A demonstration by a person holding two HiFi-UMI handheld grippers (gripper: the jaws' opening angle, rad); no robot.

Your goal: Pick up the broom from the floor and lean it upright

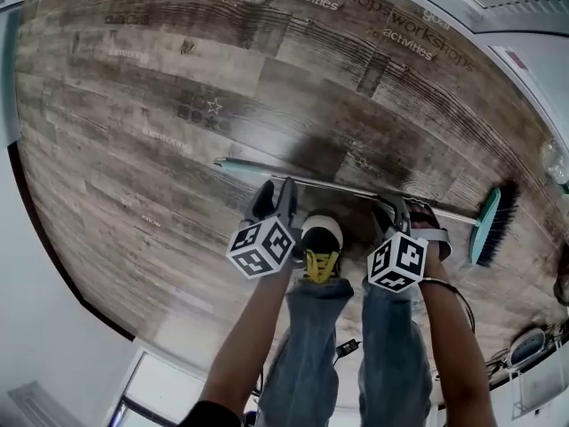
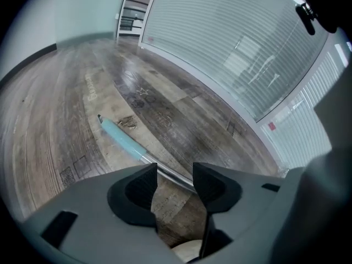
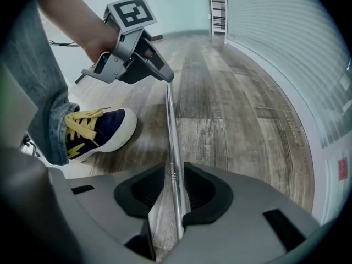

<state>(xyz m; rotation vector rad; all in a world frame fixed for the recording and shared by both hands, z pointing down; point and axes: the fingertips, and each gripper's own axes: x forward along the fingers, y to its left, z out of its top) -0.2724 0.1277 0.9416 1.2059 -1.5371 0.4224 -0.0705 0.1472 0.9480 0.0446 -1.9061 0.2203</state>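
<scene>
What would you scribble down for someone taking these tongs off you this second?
Broom: flat on the wooden floor, bristle head at the right-hand end, teal grip at the other.
Left tongs: open, holding nothing, tips down at the metal shaft near the teal grip.
Right tongs: open, with the shaft running between the jaws, not pinched.
Done: both tongs lined up on the shaft.
Left: close both, lift the broom, lean it upright.

Perhaps an office: lettered floor (image 1: 133, 149), blinds (image 2: 231, 54)
</scene>
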